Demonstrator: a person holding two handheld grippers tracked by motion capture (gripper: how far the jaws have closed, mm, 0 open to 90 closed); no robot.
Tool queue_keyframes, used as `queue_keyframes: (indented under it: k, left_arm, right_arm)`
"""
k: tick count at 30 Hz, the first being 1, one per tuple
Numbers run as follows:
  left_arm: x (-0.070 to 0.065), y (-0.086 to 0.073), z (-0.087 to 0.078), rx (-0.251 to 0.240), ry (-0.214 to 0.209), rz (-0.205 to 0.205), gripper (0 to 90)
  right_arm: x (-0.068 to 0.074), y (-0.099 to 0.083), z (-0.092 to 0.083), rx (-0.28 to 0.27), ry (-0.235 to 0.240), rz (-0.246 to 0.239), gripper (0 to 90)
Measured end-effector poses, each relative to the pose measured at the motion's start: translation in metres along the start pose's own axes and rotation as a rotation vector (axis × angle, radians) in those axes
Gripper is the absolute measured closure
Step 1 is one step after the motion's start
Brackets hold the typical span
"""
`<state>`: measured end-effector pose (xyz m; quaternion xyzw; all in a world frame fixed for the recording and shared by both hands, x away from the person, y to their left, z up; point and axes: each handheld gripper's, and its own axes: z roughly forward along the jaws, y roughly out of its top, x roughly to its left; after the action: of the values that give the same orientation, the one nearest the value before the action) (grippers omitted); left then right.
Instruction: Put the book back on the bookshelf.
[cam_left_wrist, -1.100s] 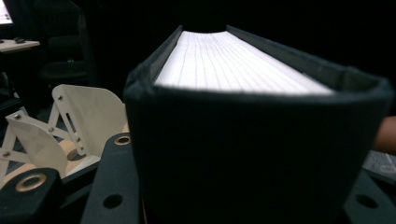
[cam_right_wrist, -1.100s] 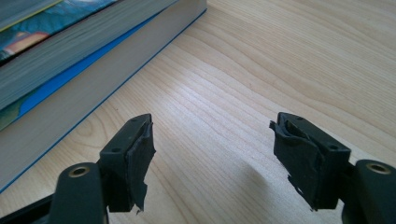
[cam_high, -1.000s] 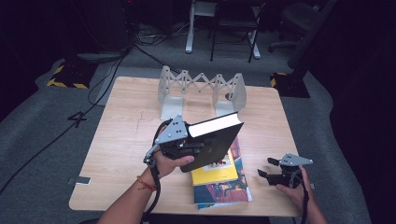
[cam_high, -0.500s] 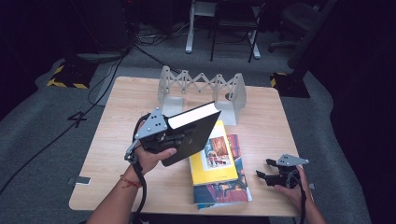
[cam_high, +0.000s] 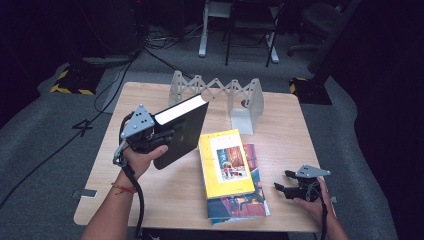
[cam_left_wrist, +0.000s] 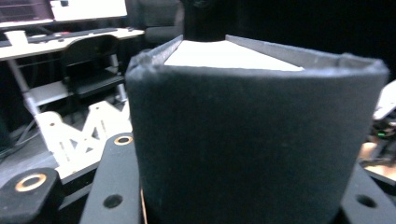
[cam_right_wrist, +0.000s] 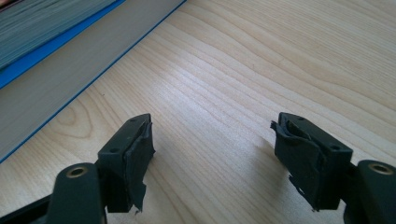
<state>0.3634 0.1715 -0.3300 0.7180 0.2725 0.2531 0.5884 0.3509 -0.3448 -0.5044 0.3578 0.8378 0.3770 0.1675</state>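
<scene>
Currently: black book (cam_high: 181, 131) clamped in left tool (cam_high: 159, 134), aloft at 9 o'clock of worktop (cam_high: 150, 95); rack (cam_high: 220, 95) at 12 unfilled. Right tool (cam_high: 281, 181) released, idle. Shelving seems barely begun.

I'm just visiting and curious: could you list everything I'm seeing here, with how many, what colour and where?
Black book: one, black cover, white pages, held up over the table's left half in the left tool.
Yellow book: one, yellow, lying on top of the bottom book, mid-table.
Bottom book: one, blue-edged, flat near the front edge.
Rack: one, white, zigzag, at the table's back.
Table: one, light wood.
Chairs: dark, behind the table; number unclear.
Left tool: black, shut on the black book.
Right tool: black, open, low over the table's front right.
</scene>
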Motion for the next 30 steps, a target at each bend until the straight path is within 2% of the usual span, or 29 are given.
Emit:
queue_keyframes:
  k: [5,12,23,27,30]
  left_arm:
    - [0.012,-0.005,-0.002,0.007,0.058,-0.016,53.2]
    - [0.029,-0.008,0.007,0.023,0.108,-0.053,53.2]
    - [0.045,-0.013,0.035,0.071,0.173,-0.074,53.2]
    - [0.05,-0.014,0.047,0.093,0.2,-0.068,53.2]
    - [0.055,-0.015,0.055,0.092,0.213,-0.079,53.2]
  right_arm:
    - [0.0,0.0,0.0,0.001,-0.002,0.002,28.3]
    - [0.0,0.0,0.0,0.001,-0.003,0.002,28.3]
    - [0.0,0.0,0.0,0.001,-0.003,0.003,28.4]
    - [0.0,0.0,0.0,0.001,-0.003,0.002,28.4]
    - [0.0,0.0,0.0,0.001,-0.004,0.002,28.4]
